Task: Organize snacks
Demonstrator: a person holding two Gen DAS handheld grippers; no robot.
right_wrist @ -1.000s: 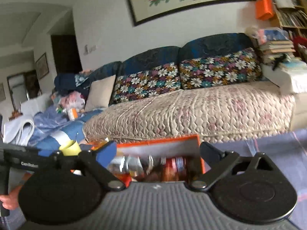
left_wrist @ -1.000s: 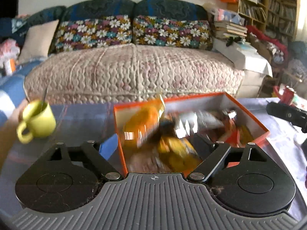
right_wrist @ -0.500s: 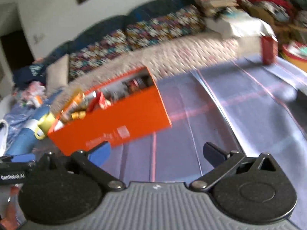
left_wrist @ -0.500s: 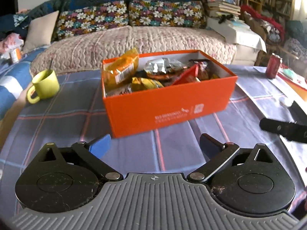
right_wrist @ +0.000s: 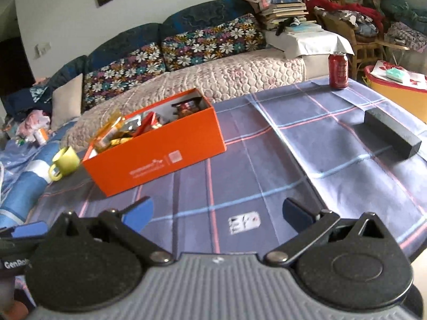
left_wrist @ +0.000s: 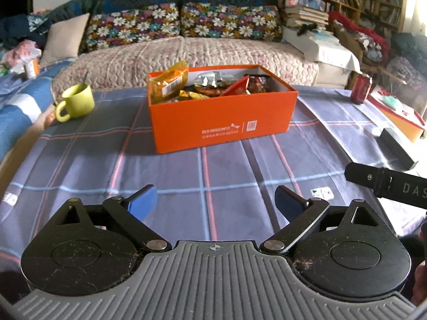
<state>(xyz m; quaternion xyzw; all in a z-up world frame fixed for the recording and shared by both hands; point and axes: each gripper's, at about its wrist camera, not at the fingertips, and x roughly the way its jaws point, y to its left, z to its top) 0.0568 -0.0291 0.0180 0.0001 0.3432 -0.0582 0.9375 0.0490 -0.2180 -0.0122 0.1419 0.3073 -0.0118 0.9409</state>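
One orange box (left_wrist: 222,122) holding several snack packets (left_wrist: 168,84), too jumbled to count. One green mug (left_wrist: 76,101), one red can (left_wrist: 360,89), one black bar (right_wrist: 391,133), two floral cushions (left_wrist: 229,21).

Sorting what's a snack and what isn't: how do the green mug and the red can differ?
The green mug is squat, open-topped, with a handle and a utensil inside, left of the orange box. The red can is taller, narrower, without a handle, far right. Both stand upright on the checked tablecloth.

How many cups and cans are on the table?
2. A green cup stands left of the orange box, and a red can stands at the far right of the table. None seems hidden.
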